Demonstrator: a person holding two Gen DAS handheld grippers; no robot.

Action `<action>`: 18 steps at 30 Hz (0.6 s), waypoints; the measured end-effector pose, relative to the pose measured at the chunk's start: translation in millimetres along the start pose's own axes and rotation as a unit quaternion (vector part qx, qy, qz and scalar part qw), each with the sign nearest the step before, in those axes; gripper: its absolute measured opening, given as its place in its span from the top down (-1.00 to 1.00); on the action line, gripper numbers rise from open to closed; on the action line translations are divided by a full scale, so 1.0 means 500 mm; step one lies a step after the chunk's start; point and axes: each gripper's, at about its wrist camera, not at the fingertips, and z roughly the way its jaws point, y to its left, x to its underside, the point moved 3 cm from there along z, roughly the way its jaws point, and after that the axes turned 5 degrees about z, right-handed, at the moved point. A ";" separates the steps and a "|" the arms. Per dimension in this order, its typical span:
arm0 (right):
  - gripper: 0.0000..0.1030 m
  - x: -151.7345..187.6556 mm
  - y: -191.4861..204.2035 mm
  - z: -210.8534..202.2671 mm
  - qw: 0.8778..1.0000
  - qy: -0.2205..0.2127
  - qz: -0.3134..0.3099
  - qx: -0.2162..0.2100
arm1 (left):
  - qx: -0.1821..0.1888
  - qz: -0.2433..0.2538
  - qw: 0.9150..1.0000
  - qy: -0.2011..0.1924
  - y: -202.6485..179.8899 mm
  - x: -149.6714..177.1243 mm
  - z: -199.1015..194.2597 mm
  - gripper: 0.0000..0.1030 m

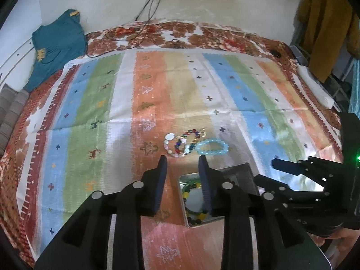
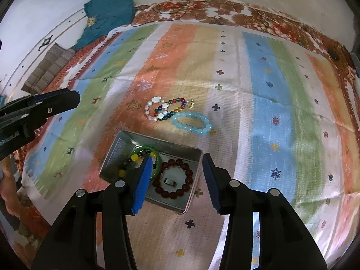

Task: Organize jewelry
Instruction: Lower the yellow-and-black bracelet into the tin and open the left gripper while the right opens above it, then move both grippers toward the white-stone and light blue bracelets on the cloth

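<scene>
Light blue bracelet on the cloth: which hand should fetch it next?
Probably left. Its tongs stand open right before the light blue bracelet; the right tongs, also open, hover over the tin.

- Metal tin [image 1: 238,173]: in the left wrist view, largely hidden behind the left gripper's [image 1: 182,158] fingers.
- Green bangle [image 2: 147,149] in the tin: in the right wrist view, near side covered by the right gripper's [image 2: 177,157] blue pad.
- Small dark object [image 2: 169,181] in the tin, inside the brown bead bracelet [image 2: 173,177]: too small to identify.
- Mustard garment [image 1: 326,29], far beyond the tin: cut off by the picture's rim.
</scene>
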 end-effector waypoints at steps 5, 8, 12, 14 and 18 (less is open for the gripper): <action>-0.05 -0.013 -0.014 0.010 1.000 0.002 0.005 0.007 | -0.016 -0.011 1.000 0.010 0.020 -0.005 0.024 0.21; -0.13 -0.023 -0.022 0.015 1.000 0.001 0.008 0.009 | -0.023 -0.014 1.000 0.014 0.029 -0.009 0.035 0.12; -0.20 -0.034 -0.033 0.024 1.000 0.003 0.011 0.011 | -0.034 -0.011 0.999 0.018 0.033 -0.014 0.047 -0.04; -0.27 -0.039 -0.036 0.027 1.000 0.003 0.011 0.013 | -0.037 -0.009 0.999 0.021 0.035 -0.017 0.055 -0.05; -0.29 -0.046 -0.042 0.030 1.000 0.002 0.014 0.011 | -0.041 -0.012 0.999 0.028 0.042 -0.019 0.069 -0.11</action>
